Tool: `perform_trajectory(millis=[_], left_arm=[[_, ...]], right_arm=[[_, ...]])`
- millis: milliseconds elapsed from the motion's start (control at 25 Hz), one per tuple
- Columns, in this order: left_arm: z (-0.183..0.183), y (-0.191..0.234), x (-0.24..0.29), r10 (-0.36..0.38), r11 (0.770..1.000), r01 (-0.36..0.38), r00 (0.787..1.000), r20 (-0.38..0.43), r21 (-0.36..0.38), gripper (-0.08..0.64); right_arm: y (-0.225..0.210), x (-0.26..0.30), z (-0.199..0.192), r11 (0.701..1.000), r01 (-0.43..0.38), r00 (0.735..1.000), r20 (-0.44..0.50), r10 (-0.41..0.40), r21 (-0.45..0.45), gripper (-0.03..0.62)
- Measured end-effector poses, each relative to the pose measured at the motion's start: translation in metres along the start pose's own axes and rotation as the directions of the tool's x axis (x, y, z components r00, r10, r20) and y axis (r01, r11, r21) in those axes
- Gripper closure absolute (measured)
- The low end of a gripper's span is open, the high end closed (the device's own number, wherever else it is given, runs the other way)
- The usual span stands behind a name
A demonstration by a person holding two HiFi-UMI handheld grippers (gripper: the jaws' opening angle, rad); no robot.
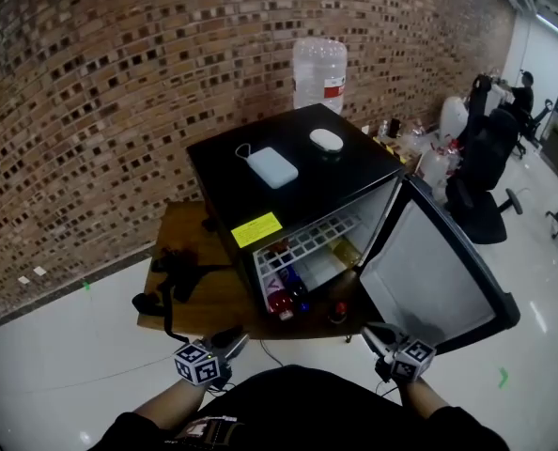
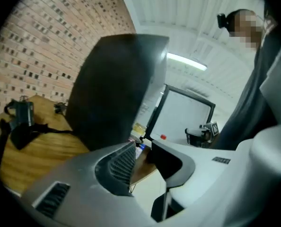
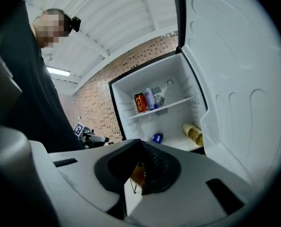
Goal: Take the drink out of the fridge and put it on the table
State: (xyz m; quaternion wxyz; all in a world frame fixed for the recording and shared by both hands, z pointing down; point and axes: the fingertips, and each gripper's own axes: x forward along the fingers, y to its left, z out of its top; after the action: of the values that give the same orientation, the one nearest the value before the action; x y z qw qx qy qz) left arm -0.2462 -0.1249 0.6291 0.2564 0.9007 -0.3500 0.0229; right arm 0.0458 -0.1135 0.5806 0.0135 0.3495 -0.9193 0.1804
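Fingers (image 3: 153, 162) of the right gripper (image 3: 140, 144) are pressed together, the left gripper's (image 2: 141, 145) a bit apart, both empty; the fridge (image 1: 354, 163) stands open so they can reach the drink (image 3: 140, 102) on its shelf.

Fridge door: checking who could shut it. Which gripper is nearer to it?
Right. The right gripper sits by the near lower edge of the open fridge door; the left gripper is off to its left, across the fridge front.

The left tongs (image 1: 232, 338) and right tongs (image 1: 377, 334) are moulded in pale grey, padded in ribbed black, each topped with a black-and-white marker cube (image 1: 199, 363). Bare forearms (image 1: 166, 404) are shown.
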Motion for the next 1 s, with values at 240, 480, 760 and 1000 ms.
perform_trajectory(millis=[240,480,760,1000], left_arm=[[0.019,0.041,-0.068,0.138,0.990,-0.136,0.986,0.092,-0.025,0.560],[0.028,0.030,-0.071,0.066,0.997,-0.071,0.991,0.119,0.035,0.560],[0.024,0.015,-0.066,0.035,0.999,-0.040,0.991,0.132,0.030,0.560],[0.026,0.010,-0.065,0.025,0.998,-0.031,0.991,0.128,0.047,0.560]], right_arm=[[0.012,0.020,0.011,1.000,-0.004,0.998,0.058,0.004,-0.002,0.592],[0.026,0.031,0.007,1.000,-0.023,1.000,0.018,0.024,-0.017,0.592],[0.033,0.026,0.003,0.999,-0.041,0.999,-0.011,0.040,-0.034,0.592],[0.033,0.018,0.004,0.999,-0.036,0.999,-0.008,0.036,-0.041,0.592]])
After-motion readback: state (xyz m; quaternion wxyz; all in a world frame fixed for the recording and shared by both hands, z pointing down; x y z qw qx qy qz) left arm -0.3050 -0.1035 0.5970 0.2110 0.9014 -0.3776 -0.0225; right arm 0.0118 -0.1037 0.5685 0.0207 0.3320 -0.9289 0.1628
